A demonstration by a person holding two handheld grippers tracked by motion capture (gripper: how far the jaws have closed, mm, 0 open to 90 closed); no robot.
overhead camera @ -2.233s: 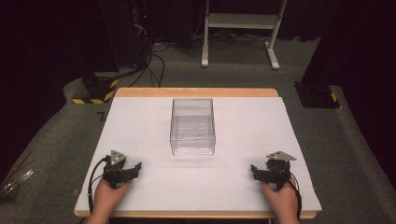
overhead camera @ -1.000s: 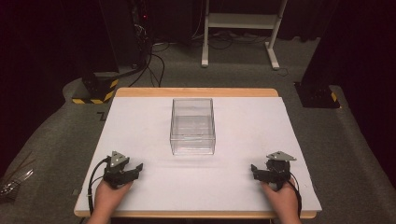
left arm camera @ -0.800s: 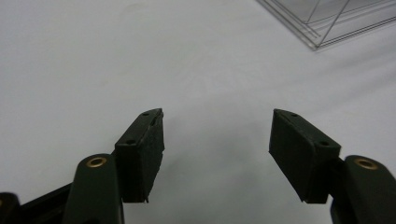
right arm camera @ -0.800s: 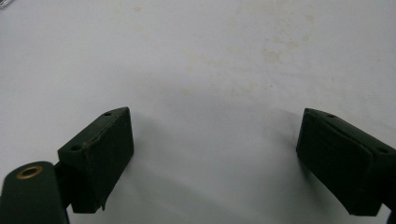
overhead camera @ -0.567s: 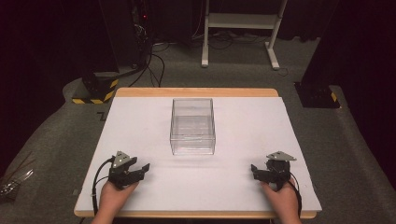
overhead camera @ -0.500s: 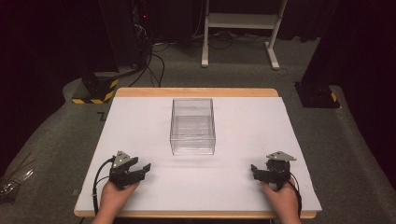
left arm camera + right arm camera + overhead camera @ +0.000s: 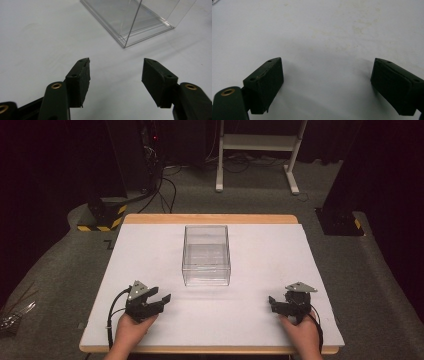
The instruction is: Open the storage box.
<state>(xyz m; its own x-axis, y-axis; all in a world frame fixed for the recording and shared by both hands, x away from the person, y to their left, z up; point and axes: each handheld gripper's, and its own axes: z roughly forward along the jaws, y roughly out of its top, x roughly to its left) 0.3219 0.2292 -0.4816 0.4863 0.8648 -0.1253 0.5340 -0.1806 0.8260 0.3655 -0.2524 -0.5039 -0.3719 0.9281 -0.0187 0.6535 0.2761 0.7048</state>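
Note:
A clear plastic box (image 7: 206,255) stands open-topped and empty on the white tabletop (image 7: 260,250), a little behind the middle. My left gripper (image 7: 161,301) hovers near the front left and points toward the box, well short of it. Its jaws are open with nothing between them and have just been closing a little. In the left gripper view the box's near corner (image 7: 135,20) lies ahead of the left gripper (image 7: 116,62). My right gripper (image 7: 272,303) sits at the front right, open; the right gripper view has bare white tabletop between the right gripper's (image 7: 325,61) jaws.
The table's wooden back edge (image 7: 210,218) borders grey carpet. Beyond it stand a white frame (image 7: 257,142), loose cables (image 7: 162,185) and a black-and-yellow foot (image 7: 102,217). A black base (image 7: 340,222) sits off the right corner.
My left gripper has moved right and a little forward toward the box, lifting slightly and turning its jaws toward it. The right gripper and the box have stayed put.

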